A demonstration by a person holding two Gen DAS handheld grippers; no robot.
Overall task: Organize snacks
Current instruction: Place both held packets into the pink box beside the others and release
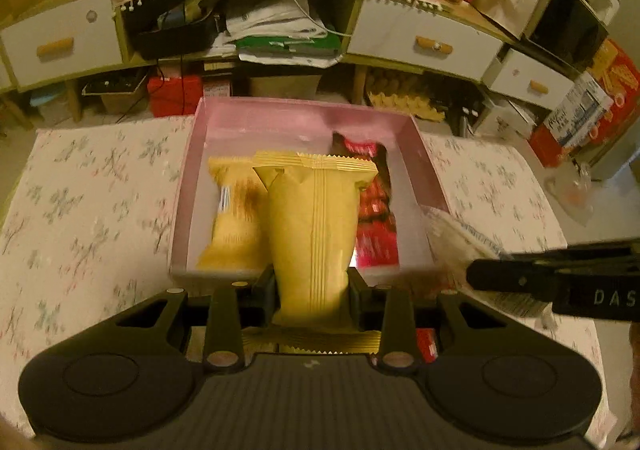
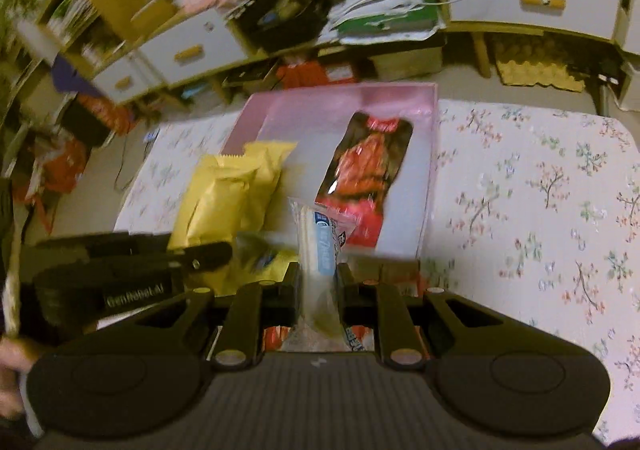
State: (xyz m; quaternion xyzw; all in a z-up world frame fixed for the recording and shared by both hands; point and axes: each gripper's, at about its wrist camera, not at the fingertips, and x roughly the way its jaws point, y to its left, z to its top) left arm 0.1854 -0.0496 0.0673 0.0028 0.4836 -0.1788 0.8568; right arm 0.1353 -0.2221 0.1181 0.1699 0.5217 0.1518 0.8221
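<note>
The left claw point(image 1: 312, 286) is clamped on a yellow snack packet point(image 1: 312, 234), gripping it low on its length, so that the packet's long axis runs straight forward from the claw and its crimped far end hangs over the inside of the pink box point(image 1: 188, 186). The box sits on the flower-patterned table point(image 1: 88, 202) directly ahead of both claws, with its near wall just in front of the left claw. A second yellow packet point(image 1: 236, 214) already lies in the left part of the box, lengthwise and just beside the held one, and a red snack packet point(image 1: 376, 218) lies lengthwise in the right part. The right claw point(image 2: 318, 282) is closed on a clear-wrapped snack with blue print point(image 2: 320, 246), also pointing forward toward the box. From the right wrist view that snack's tip reaches about to the box's near edge, between the yellow packets on the left and the red packet on the right. By my judgement the left claw is the nearer to a drop: its packet is already over the box and lined up parallel to the ones inside, so a short lowering into the gap between the yellow and red packets should do, while the right claw needs a little more travel forward
</note>
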